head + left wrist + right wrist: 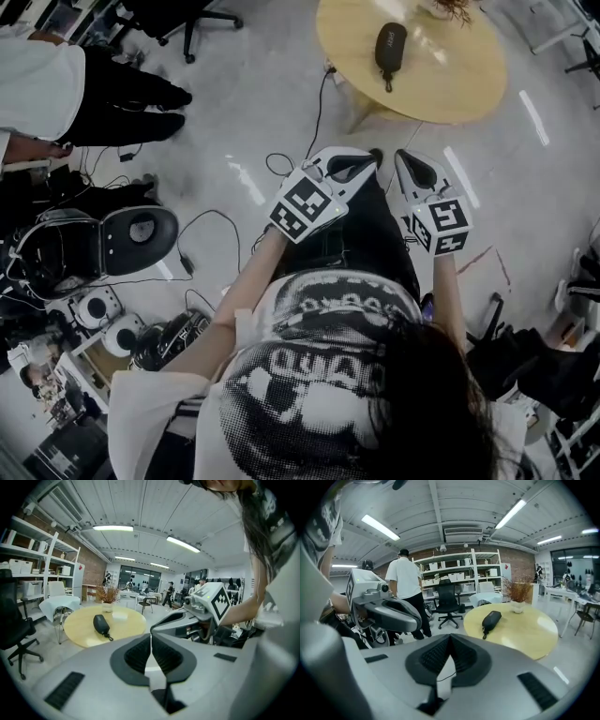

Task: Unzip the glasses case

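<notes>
We find the left gripper (366,159) and right gripper (408,161) held side by side, well short of the round table (450,89). Both point toward it, tilted slightly downward. Each has its jaws together with nothing between them. Both forearms (248,281) reach forward toward the table, elbows bent.

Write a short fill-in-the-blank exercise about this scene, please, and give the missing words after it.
1. The ___ oblong glasses case lies on the round yellow wooden table.
2. The left gripper has its jaws ___.
3. Between the jaws of the right gripper there is ___.
Missing words: black; shut; nothing.
</notes>
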`<state>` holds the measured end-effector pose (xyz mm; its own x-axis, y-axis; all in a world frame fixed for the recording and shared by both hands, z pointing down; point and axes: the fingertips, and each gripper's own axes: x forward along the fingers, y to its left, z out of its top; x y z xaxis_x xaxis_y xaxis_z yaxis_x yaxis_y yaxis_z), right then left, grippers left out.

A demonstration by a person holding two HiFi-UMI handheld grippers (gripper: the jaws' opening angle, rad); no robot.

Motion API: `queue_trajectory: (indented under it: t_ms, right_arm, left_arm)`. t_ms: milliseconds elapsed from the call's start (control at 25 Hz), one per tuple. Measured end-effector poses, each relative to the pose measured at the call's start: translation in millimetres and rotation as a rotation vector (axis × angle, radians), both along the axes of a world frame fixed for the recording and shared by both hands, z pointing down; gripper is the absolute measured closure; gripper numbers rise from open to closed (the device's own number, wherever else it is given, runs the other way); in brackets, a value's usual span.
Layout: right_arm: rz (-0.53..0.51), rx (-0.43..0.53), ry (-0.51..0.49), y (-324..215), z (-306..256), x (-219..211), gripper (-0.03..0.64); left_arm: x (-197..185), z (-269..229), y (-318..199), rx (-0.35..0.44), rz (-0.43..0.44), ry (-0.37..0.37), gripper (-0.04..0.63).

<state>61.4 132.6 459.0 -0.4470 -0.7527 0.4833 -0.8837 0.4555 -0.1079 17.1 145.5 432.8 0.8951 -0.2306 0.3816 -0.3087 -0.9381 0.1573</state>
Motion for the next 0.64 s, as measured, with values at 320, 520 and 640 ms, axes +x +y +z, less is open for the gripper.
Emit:
queue_trajectory:
  t_ms: [320, 520, 640]
  right_arm:
    - [-0.108, -0.02, 0.037, -4.9, 4.7, -8.4, 0.621]
    - [-0.158, -0.033, 0.072, -3.6, 12.1, -13.4, 0.621]
    - [-0.174, -0.039, 0.078, -4.5, 16.0, -16.9, 0.621]
  left_arm:
    - [-3.9, 0.5, -8.4, -0.012, -0.021, 0.004, 0.58]
    - [-6.2, 1.5, -13.2, -0.015, -0.028, 0.006, 0.58]
    - [-8.8, 4.4, -15.9, -0.016, -0.032, 0.003, 0.58]
